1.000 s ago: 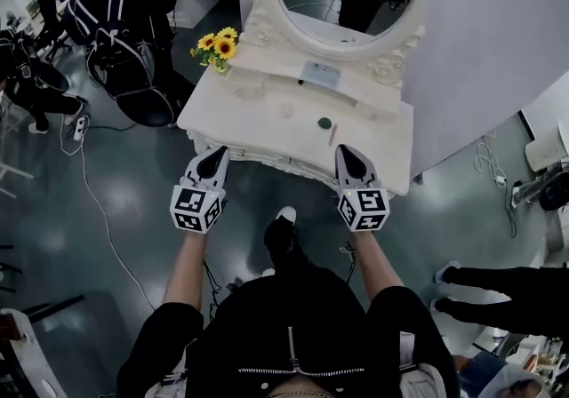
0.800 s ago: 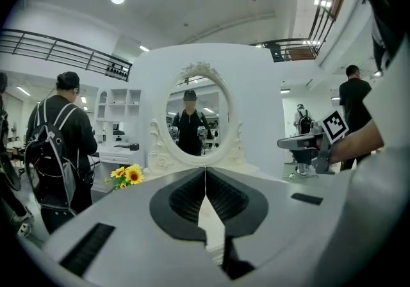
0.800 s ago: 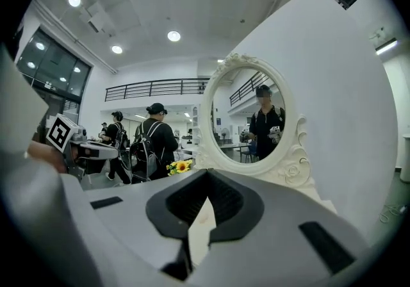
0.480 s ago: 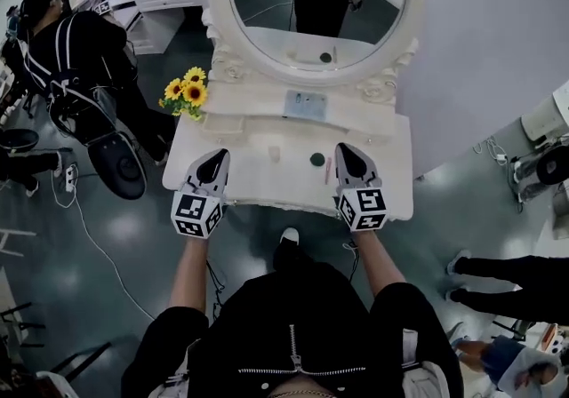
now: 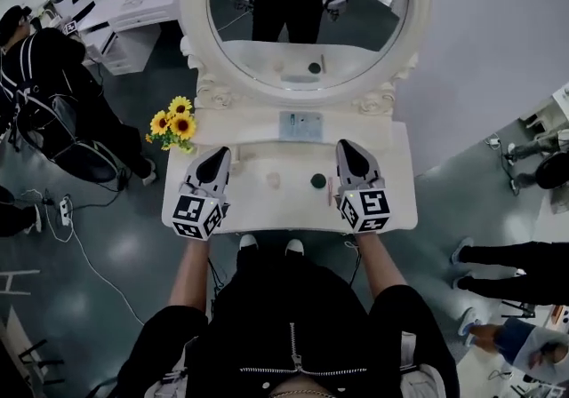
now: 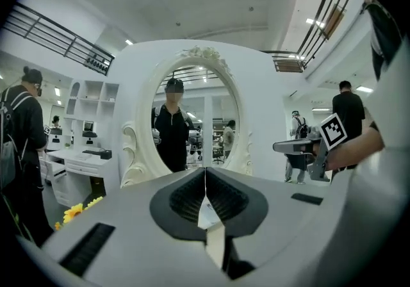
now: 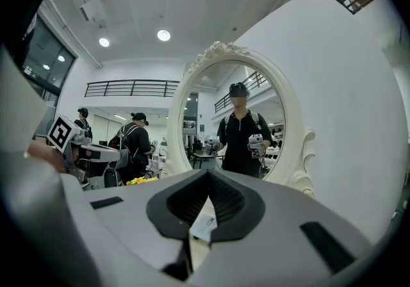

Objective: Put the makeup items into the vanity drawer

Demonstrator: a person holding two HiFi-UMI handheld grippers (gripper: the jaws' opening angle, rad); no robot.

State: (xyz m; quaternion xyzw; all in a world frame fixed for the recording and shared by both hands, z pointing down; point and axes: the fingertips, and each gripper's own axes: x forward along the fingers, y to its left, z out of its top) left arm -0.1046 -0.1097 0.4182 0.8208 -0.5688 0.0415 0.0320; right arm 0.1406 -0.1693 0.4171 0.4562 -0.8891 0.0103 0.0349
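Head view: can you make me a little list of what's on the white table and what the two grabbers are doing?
Table: white vanity with an oval mirror
Flowers: sunflowers at its left side
Small things: round dark item, pale little item, thin stick
Shelf: flat bluish box
Left gripper: shut, empty, over the table
Right gripper: shut, empty, over the table
Drawer: none seen open

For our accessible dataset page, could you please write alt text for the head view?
Seen from above, a person holds the left tool and right tool, both shut and empty, over a white vanity with an oval mirror. A small dark round item and sunflowers sit on its top.
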